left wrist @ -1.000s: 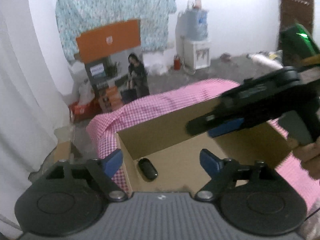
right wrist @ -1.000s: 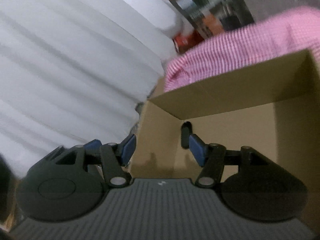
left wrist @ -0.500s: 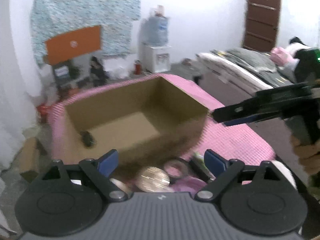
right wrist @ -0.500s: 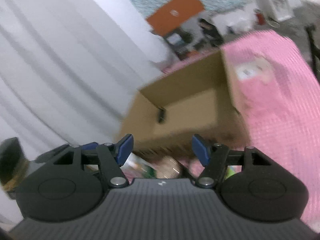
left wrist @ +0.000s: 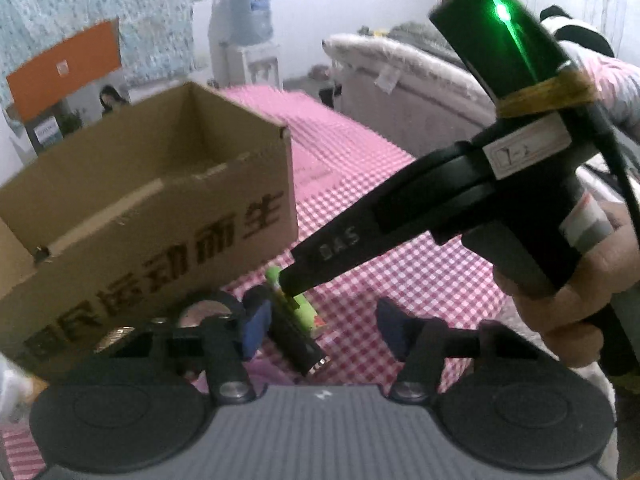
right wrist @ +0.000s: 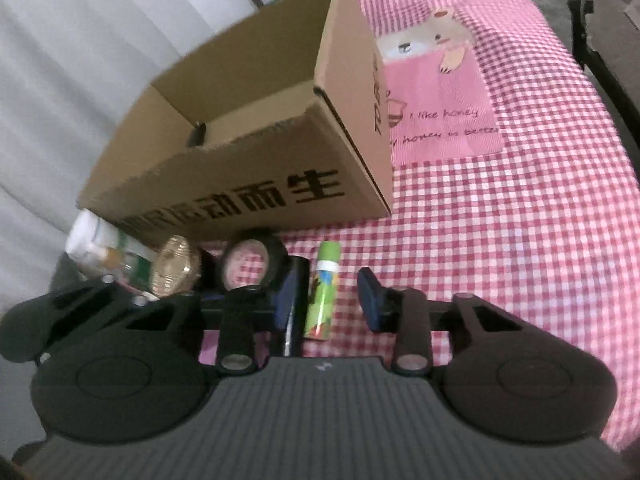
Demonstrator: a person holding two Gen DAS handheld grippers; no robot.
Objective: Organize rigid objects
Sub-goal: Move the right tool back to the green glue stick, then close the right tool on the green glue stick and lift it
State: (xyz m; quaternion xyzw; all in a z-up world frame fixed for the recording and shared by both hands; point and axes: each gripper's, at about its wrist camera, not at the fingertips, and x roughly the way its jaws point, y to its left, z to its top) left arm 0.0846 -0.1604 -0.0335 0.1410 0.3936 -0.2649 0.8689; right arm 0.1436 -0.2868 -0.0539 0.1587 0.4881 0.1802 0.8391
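Note:
A green tube (right wrist: 323, 288) and a black cylinder (right wrist: 298, 304) lie side by side on the pink checked cloth (right wrist: 500, 240), in front of the cardboard box (right wrist: 248, 152). My right gripper (right wrist: 328, 300) straddles both, jaws closing; its right pad is clear of the tube. My left gripper (left wrist: 324, 330) is low over the same green tube (left wrist: 306, 310) and black cylinder (left wrist: 298, 344), jaws closing with a gap on the right side. The right gripper's tip (left wrist: 294, 282) reaches in from the upper right, held by a hand (left wrist: 576, 304).
A black tape roll (right wrist: 252, 260), a gold disc (right wrist: 172, 266) and a white bottle (right wrist: 96, 244) lie left of the tube against the box front. A small dark object (right wrist: 196, 136) sits inside the box. A bear picture (right wrist: 436, 80) is printed on the cloth to the right.
Both grippers dropped from above the open box to the cloth in front of it. Their jaws have narrowed. The tube and cylinder now lie between the fingers.

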